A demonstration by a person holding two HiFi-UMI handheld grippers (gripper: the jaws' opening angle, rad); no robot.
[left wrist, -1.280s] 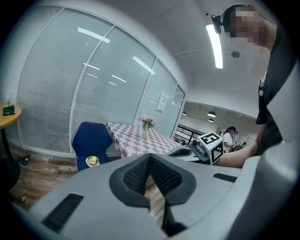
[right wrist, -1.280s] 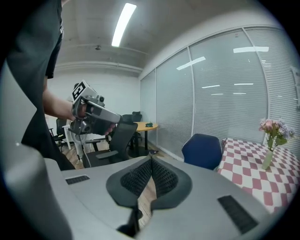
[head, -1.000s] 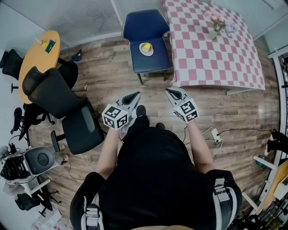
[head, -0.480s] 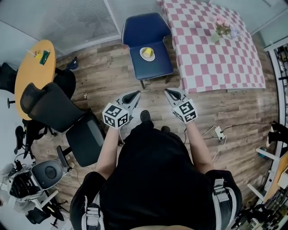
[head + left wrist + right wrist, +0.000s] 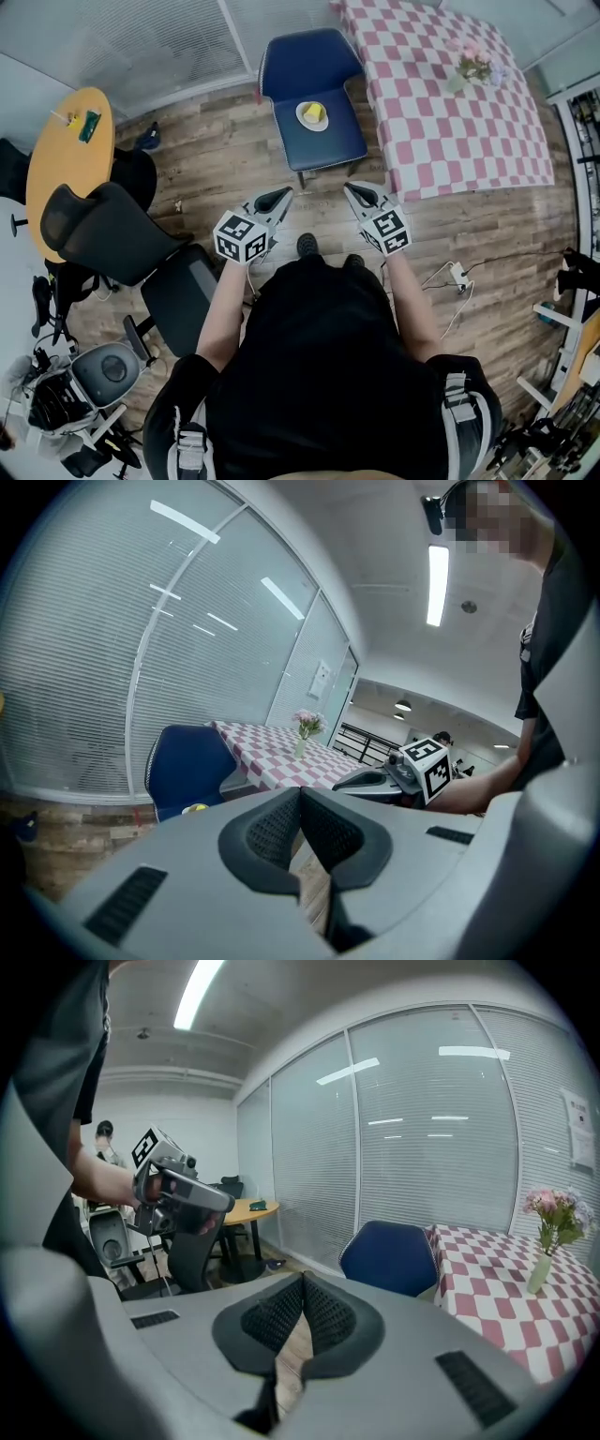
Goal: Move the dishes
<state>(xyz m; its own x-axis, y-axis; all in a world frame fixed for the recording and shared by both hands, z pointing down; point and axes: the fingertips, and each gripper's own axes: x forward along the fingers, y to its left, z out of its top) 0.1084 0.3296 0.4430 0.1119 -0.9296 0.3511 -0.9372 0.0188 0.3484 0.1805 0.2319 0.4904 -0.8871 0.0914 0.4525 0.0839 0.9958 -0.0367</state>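
Blue upholstery marks where the task's thing sits: a small white plate [image 5: 313, 115] rests on the seat of the blue chair [image 5: 324, 146], next to the pink-checked desk [image 5: 450, 122]. The plate holds 1 yellow item, perhaps a piece of food, too small to name; nothing else seems to lie on it.

The left claw [image 5: 279, 196] and the right claw [image 5: 352, 189] are both clenched, pads pressed together with nothing between them, as each gripper view shows. They hang over the wooden floor [image 5: 216, 159], side by side, pointing toward the chair but well apart from it.

By my reading the task has barely begun: the plate is untouched. Reaching it, opening a claw, gripping the rim and carrying it off are all left. The checked desk looks the likely destination, though that is a guess.

On that desk stands a vase [image 5: 458, 82] holding pink and pale flowers. No other dishes are visible.
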